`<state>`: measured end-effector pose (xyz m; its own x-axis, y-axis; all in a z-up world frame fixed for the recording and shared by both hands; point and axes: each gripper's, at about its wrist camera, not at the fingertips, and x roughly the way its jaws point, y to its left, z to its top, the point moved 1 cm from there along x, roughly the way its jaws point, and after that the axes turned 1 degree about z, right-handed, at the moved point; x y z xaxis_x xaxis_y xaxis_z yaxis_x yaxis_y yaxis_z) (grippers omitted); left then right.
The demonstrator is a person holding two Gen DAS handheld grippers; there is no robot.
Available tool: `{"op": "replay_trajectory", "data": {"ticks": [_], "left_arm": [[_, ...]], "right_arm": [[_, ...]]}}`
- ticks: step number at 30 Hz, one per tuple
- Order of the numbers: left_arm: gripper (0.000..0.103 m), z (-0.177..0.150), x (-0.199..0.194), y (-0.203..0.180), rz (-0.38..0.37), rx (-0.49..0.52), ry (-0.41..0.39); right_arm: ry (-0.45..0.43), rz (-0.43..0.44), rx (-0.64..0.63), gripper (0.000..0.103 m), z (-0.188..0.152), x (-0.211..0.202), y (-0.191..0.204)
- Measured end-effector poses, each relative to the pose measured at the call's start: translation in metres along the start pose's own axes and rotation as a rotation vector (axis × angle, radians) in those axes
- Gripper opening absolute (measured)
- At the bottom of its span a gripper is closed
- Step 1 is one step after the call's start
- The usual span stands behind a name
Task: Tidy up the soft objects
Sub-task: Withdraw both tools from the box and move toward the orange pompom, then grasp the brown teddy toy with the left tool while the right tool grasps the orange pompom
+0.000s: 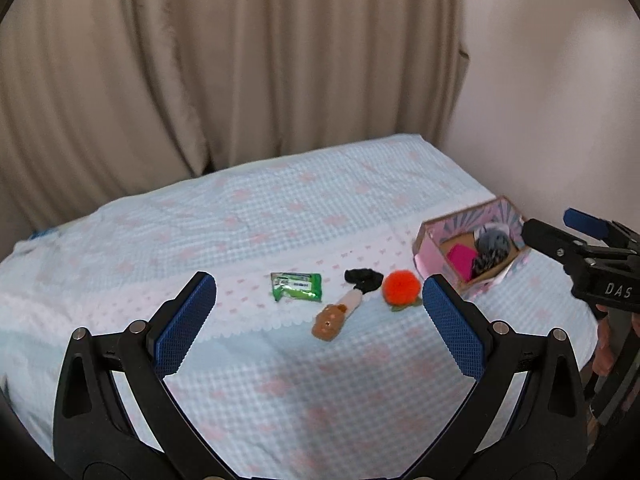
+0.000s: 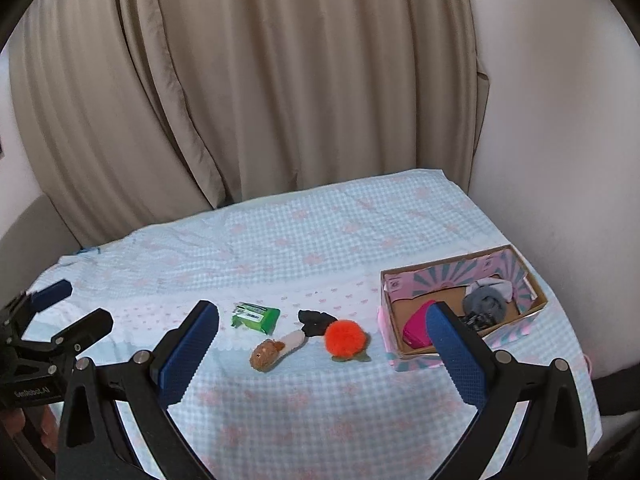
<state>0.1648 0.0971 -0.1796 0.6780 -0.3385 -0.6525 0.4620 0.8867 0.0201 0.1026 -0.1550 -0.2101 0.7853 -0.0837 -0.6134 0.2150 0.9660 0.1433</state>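
On the blue checked bedspread lie a green packet, a black scrunchie, a brown plush toy with a pale handle and an orange pom-pom. A pink cardboard box at the right holds a magenta item and grey and dark soft things. My left gripper hovers open above the row, nothing between its fingers. My right gripper is open too, empty, near the same row and the box. In the left wrist view the right gripper reaches beside the box.
Beige curtains hang behind the bed, with a pale wall on the right. The bedspread's far half carries nothing. A hand holds the left gripper at the left edge of the right wrist view.
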Motion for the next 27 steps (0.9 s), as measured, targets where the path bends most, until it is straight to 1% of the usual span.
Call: {"op": "replay_trajectory", "data": {"ticks": [3, 7, 12, 15, 19, 22, 23, 24, 27], "left_arm": [[0.103, -0.01, 0.038, 0.01, -0.055, 0.019, 0.021], [0.103, -0.033, 0.102, 0.018, -0.119, 0.028, 0.077], [0.103, -0.07, 0.18, 0.015, -0.176, 0.052, 0.137], [0.102, -0.09, 0.221, 0.015, -0.195, 0.067, 0.166], [0.096, -0.111, 0.265, 0.015, -0.224, 0.066, 0.189], [0.096, -0.124, 0.289, 0.014, -0.248, 0.07, 0.201], [0.095, -0.128, 0.297, 0.013, -0.256, 0.076, 0.204], [0.094, -0.131, 0.302, 0.011, -0.26, 0.082, 0.207], [0.084, -0.142, 0.321, 0.005, -0.28, 0.099, 0.226]], "right_arm": [[0.011, -0.013, -0.002, 0.103, -0.013, 0.031, 0.009], [0.03, -0.037, -0.035, 0.103, -0.036, 0.086, 0.015], [0.083, -0.058, -0.048, 0.103, -0.068, 0.151, 0.011], [0.116, -0.088, -0.073, 0.103, -0.086, 0.187, 0.008], [0.14, -0.109, -0.089, 0.103, -0.105, 0.226, 0.0], [0.148, -0.127, -0.101, 0.103, -0.113, 0.251, -0.006], [0.15, -0.133, -0.104, 0.101, -0.116, 0.26, -0.008], [0.151, -0.136, -0.107, 0.096, -0.117, 0.266, -0.009], [0.167, -0.148, -0.116, 0.089, -0.122, 0.288, -0.016]]}}
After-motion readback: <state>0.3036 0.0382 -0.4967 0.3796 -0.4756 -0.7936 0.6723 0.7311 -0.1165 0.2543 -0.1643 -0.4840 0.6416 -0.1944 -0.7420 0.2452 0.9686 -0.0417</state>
